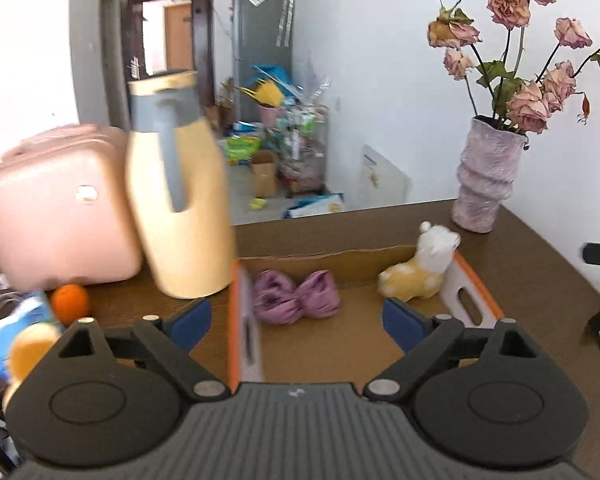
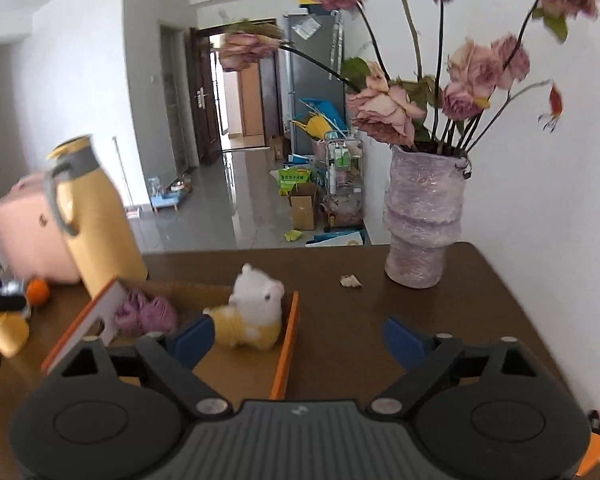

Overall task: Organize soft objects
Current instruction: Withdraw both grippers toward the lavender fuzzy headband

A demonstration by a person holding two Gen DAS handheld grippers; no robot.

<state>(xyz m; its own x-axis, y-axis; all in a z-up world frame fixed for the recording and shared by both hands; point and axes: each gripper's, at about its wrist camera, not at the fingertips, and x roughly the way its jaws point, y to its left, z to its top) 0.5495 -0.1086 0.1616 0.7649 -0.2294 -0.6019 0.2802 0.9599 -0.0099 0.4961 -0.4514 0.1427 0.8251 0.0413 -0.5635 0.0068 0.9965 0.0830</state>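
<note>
No text, brand, number or sign is legible in either view. The green bag (image 2: pixel 295 179) on the floor bears printed characters, too blurred to read. The white sheet (image 1: pixel 374 170) against the wall shows a small printed mark, likewise unreadable.

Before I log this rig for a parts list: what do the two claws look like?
Both match. The left claw and right claw each have blue pads on black angled linkage arms with silver pivot pins, two round black housings, and a ribbed grey centre plate. No cables or sleeves are visible.
</note>
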